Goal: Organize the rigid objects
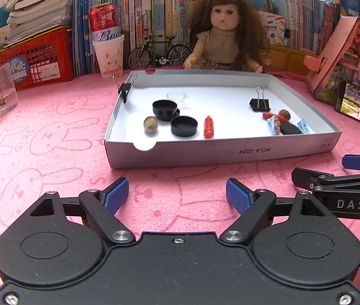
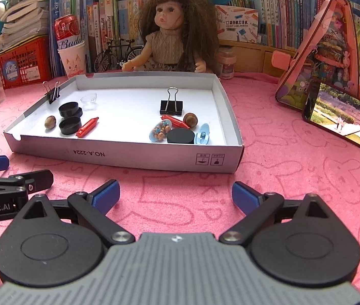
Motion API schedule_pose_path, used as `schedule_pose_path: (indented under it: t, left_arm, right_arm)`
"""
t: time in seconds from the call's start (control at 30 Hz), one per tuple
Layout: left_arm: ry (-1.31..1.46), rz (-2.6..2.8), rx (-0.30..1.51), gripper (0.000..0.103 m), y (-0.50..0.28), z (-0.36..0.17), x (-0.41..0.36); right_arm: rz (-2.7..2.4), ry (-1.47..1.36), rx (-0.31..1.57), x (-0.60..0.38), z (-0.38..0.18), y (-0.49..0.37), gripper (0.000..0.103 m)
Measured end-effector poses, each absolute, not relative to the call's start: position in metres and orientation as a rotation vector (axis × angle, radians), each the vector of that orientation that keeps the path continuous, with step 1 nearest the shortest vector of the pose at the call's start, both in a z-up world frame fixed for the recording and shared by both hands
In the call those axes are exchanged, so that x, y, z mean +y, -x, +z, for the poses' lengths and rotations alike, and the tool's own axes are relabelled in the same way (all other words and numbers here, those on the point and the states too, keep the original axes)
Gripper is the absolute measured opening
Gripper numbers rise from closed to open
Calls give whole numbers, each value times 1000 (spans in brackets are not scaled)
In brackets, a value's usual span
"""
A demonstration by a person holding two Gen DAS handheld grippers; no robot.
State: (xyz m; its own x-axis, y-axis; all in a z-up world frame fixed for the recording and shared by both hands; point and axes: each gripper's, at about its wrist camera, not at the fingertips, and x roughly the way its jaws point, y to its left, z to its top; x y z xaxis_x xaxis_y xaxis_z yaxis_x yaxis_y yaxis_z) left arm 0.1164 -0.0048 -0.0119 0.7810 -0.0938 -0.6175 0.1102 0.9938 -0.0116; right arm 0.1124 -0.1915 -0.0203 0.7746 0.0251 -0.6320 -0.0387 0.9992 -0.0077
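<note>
A shallow white cardboard box [image 1: 230, 152] [image 2: 129, 156] lies on the pink cloth and holds small items. On its left are two black round lids [image 1: 183, 125] [image 2: 70, 125], a walnut [image 1: 150, 125] [image 2: 50, 122], a red tube [image 1: 208, 127] [image 2: 87, 127] and a clear dish [image 2: 89, 99]. On its right are a black binder clip [image 1: 260, 103] [image 2: 171, 106], a black puck [image 2: 181, 136], blue clips [image 2: 202, 133] and another walnut [image 2: 190, 119]. My left gripper [image 1: 177, 193] and right gripper [image 2: 174, 194] are open and empty, in front of the box.
A doll [image 1: 224, 29] [image 2: 172, 29] sits behind the box before a wall of books. A red crate [image 1: 27, 61], a cup with a can [image 1: 108, 53], a model bicycle [image 1: 159, 52] and a clear glass [image 1: 1, 92] stand left. A pink toy house [image 2: 330, 56] and a phone [image 2: 342, 119] stand right.
</note>
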Motion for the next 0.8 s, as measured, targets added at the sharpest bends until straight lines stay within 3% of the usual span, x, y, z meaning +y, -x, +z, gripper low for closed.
schedule_pose_path:
  t: [0.8]
  left_arm:
    - [-16,-72,694,102,-127,-16,-3]
  right_arm:
    - [38,24,710,-190,-25,-115,103]
